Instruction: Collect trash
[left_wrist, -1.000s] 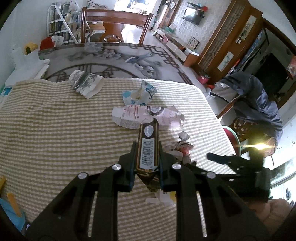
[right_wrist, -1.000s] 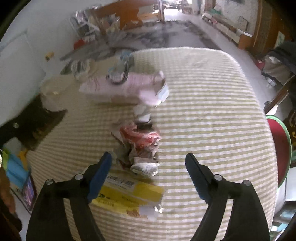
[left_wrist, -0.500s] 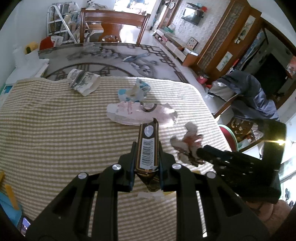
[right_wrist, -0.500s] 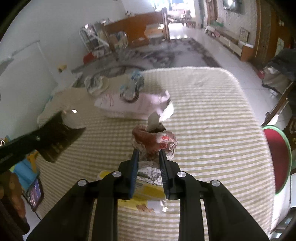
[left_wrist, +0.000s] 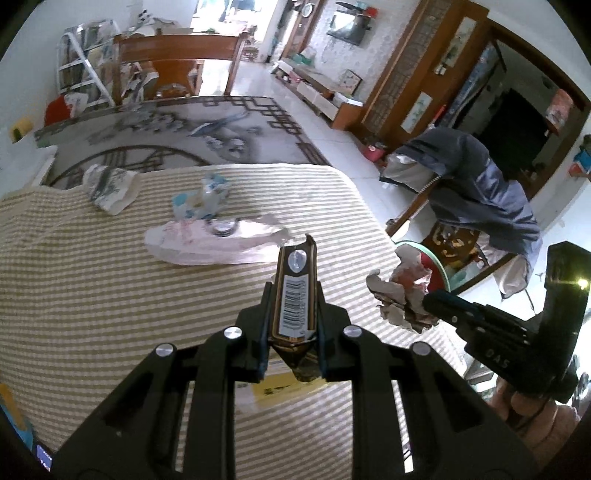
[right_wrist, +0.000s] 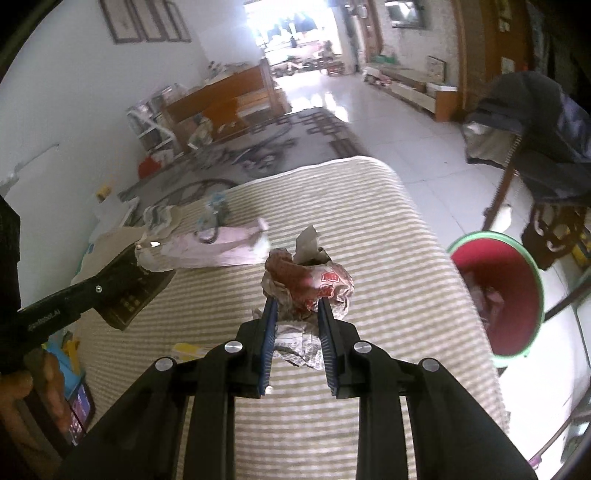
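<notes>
Lifted off the counter (right_wrist: 388, 229), the wad (right_wrist: 306, 284) is now hanging clamped in my right claw (right_wrist: 295, 310) near the bin (right_wrist: 498, 291); my left claw (left_wrist: 293, 295) is gripping the carton (left_wrist: 293, 295).

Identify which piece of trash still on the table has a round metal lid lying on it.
The long pink wrapper mid-table; the lid sits on it. The blue-white wrapper and grey-patterned wrapper behind carry nothing.

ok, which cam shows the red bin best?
Right wrist: the red bin shows its full green rim and inside, beside the table. Left wrist catches only a sliver behind the crumpled wrapper.
</notes>
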